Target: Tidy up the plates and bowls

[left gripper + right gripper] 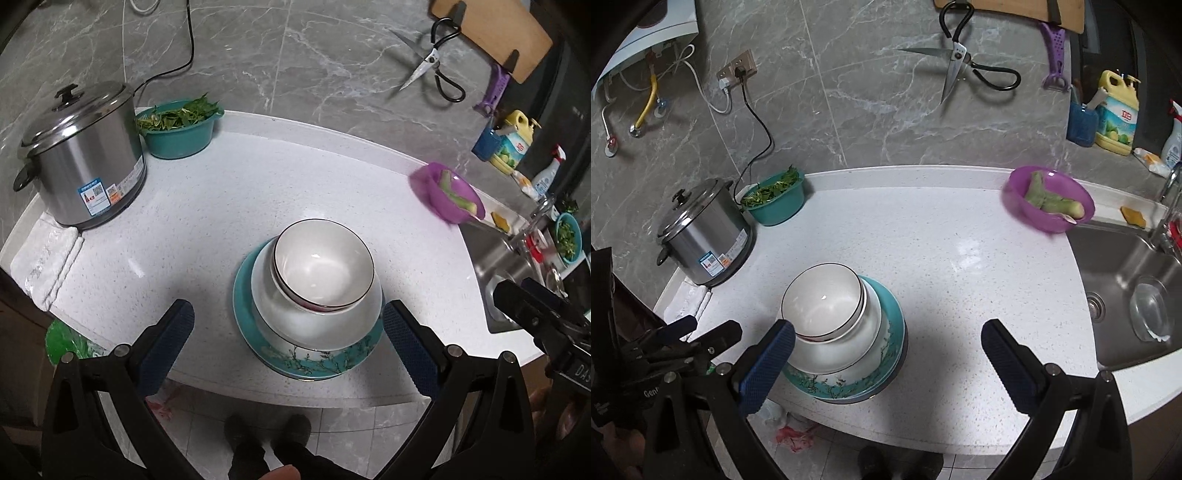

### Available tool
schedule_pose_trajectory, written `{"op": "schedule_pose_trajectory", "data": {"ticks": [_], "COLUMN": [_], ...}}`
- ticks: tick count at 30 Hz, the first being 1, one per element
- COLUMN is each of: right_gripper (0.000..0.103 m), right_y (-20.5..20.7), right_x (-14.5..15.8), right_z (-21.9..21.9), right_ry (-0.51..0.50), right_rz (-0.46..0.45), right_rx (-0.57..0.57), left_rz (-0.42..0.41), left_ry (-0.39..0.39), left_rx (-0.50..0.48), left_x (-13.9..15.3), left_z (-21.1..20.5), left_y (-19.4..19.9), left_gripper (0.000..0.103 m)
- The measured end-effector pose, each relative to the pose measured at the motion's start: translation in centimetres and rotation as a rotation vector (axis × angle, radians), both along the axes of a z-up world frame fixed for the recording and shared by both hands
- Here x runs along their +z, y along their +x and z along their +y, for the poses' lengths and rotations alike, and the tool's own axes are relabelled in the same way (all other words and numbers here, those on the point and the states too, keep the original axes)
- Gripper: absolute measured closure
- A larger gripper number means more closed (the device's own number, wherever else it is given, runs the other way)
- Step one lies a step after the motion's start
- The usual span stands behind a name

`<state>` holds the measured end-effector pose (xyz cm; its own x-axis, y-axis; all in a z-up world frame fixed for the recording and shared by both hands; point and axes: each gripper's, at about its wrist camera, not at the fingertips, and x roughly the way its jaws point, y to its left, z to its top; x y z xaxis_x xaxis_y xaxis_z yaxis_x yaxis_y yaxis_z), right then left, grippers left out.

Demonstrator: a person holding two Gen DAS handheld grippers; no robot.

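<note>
Stack of bowls on plates sits dead ahead of the left gripper — jaws wide, empty; right gripper, likewise, sits further right.

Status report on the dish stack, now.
Left gripper open, empty, straddling the stack. Right gripper open, empty, beside it. Bowls nested on teal plate near the counter edge. Nothing in the way.

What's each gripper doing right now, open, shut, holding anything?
Left gripper: open, holding nothing.
Right gripper: open, holding nothing.
</note>
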<state>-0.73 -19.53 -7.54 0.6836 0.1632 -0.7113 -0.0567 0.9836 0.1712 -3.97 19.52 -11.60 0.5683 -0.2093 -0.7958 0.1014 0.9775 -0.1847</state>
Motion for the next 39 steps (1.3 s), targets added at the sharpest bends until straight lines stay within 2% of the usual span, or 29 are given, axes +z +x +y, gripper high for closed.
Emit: {"op": "schedule_pose_trajectory", "data": {"ticks": [4, 9, 13, 19, 21, 30, 39], "right_gripper": [0.0, 0.0, 0.0, 0.0, 0.0, 0.0, 0.0], "right_y": [-0.4, -0.4, -0.1, 0.5, 0.7, 2.2, 2.6], "right_x": [0.2, 0.4, 0.3, 0.6, 0.9, 1.5, 1.4], "right_z": [0.7, 1.1, 1.6, 1.8, 1.6, 1.6, 1.1], "right_ry": [-0.017, -0.025, -0.034, -0.063, -0.062, -0.086, -0.091], "right_rz": [0.006, 0.017, 0.05, 0.082, 0.085, 0.104, 0.124], "right_rx": [-0.02, -0.041, -0.045, -0.053, -0.061, -0.061, -0.071], "left_rz": [-0.018, 0.012, 0.061, 0.102, 0.118, 0.113, 0.098], "left_ry": [0.017, 0.069, 0.021, 0.117, 0.121, 0.118, 0.162], "left_rx": [-0.01, 0.005, -0.005, 0.016, 0.018, -0.014, -0.005], "left_x": [0.4, 0.2, -0.3, 0.0, 0.2, 2.0, 2.6], "left_z": [0.3, 0.6, 1.2, 0.3, 0.1, -1.6, -2.1], "left_y": [-0.7, -1.0, -0.6, 0.5, 1.2, 2.9, 3.4], "left_gripper": [0.0, 0.0, 0.0, 0.0, 0.0, 0.0, 0.0]}}
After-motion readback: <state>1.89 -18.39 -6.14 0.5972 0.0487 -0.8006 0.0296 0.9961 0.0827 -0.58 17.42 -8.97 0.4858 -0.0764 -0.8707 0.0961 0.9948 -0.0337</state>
